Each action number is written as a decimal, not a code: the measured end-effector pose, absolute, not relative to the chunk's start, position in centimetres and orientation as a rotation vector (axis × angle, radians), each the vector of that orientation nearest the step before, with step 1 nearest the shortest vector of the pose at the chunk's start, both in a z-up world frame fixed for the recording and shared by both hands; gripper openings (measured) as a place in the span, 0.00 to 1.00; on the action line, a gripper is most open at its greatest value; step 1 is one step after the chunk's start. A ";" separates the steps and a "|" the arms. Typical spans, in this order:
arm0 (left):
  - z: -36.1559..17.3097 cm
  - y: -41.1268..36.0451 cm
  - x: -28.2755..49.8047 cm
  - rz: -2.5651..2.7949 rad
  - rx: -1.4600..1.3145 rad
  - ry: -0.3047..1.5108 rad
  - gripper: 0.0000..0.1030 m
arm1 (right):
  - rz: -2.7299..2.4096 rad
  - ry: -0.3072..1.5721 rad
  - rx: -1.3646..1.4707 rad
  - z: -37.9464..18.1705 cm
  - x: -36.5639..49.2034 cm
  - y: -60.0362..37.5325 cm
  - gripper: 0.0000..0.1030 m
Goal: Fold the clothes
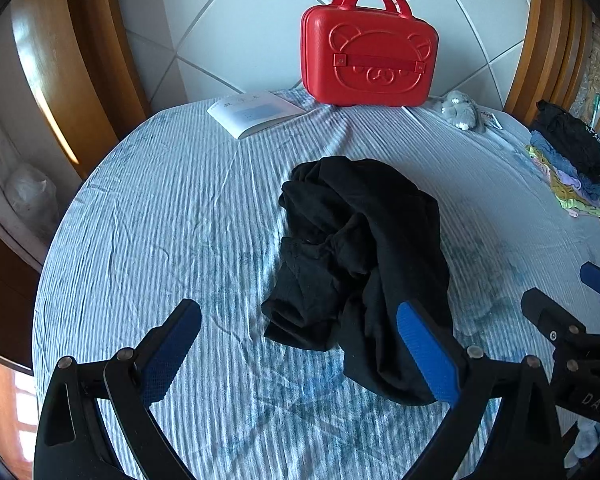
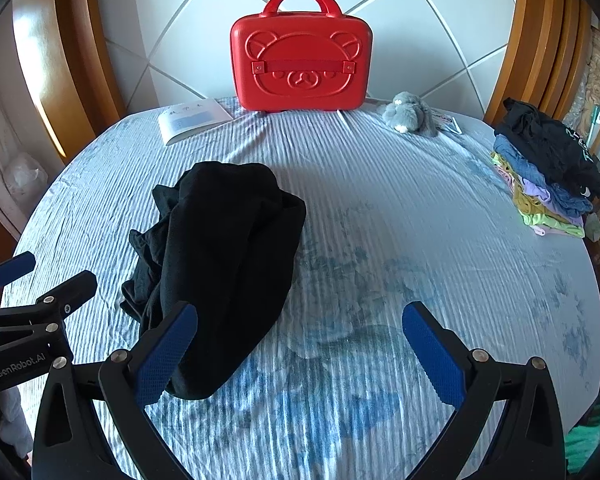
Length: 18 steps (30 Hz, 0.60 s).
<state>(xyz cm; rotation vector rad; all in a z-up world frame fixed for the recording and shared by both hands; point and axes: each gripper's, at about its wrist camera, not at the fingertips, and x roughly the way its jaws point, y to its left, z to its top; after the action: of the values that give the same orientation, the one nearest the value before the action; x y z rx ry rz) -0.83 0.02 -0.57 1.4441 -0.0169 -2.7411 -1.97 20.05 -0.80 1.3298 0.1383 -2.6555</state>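
Black garment [image 1: 360, 256] crumpled mid-bed, nothing folded yet. Likely soft, light, limp; will sag and bunch. Best grip probably near hem edge, both corners. Left gripper [image 1: 300, 354] wide, empty; right gripper [image 2: 300, 356] wide, empty. Striped blue sheet [image 2: 420, 240], wrinkled. Red case [image 2: 302, 68], book [image 2: 191, 120], plush [image 2: 410, 114] at headboard; clothes stack [image 2: 548, 176] at right edge.

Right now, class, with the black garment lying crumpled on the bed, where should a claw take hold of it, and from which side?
Grip the black garment at its near loose edge, coming from the front with the open left claw. That flap hangs out thin toward the claws; the middle is bunched too thick.
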 end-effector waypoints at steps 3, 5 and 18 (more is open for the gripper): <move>-0.6 0.0 -0.9 -2.744 1.447 -0.016 0.96 | -2.657 0.139 1.332 -0.8 -2.0 20.1 1.00; -0.6 0.0 -0.9 -2.745 1.447 -0.015 0.96 | -2.657 0.140 1.331 -0.8 -2.1 20.1 1.00; -0.9 0.0 -1.0 -2.744 1.460 0.001 0.96 | -2.646 0.151 1.347 -1.1 -2.3 19.8 1.00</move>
<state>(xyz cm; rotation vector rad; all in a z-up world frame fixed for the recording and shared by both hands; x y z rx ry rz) -0.96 -0.02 -0.86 1.4600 0.0009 -2.7436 -2.33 19.81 -1.06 1.3473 0.1513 -2.6457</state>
